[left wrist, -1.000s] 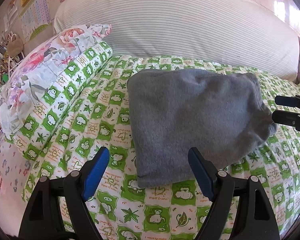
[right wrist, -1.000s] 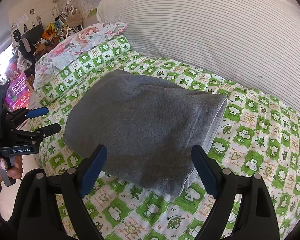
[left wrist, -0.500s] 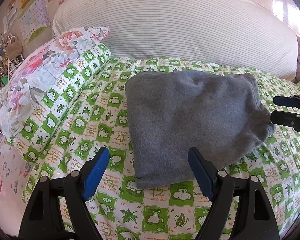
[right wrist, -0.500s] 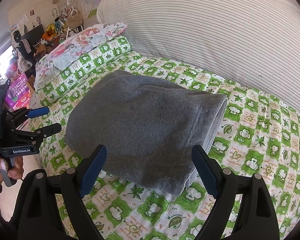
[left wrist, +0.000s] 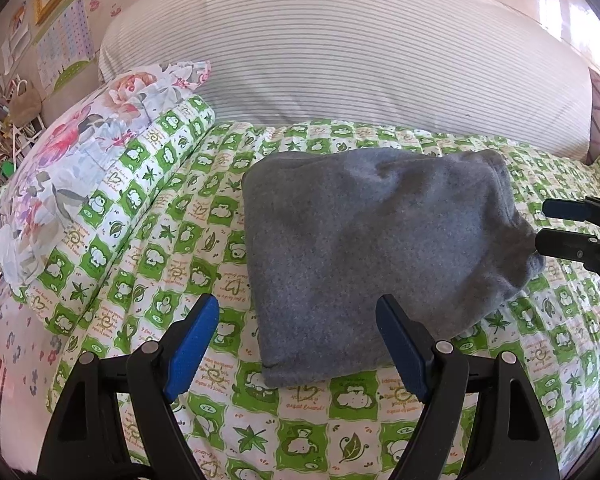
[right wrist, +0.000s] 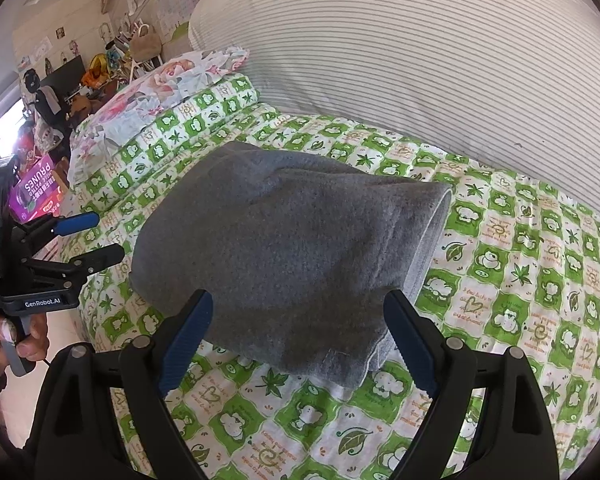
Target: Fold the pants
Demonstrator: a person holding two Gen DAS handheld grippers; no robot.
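Folded grey pants (left wrist: 364, 264) are lying crosswise between both spread, empty grippers (left wrist: 298, 340) (right wrist: 298, 338) (rolled end rightward).

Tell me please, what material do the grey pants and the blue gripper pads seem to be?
Grey pants: probably fleece or brushed knit; matte, fuzzy nap, thick soft folds. Blue pads on the fingers: likely rubber or soft plastic; ribbed, slightly glossy.

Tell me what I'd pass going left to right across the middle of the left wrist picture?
Floral pillow → green checked bedspread → folded grey pants → right gripper, poking in at the picture's edge.
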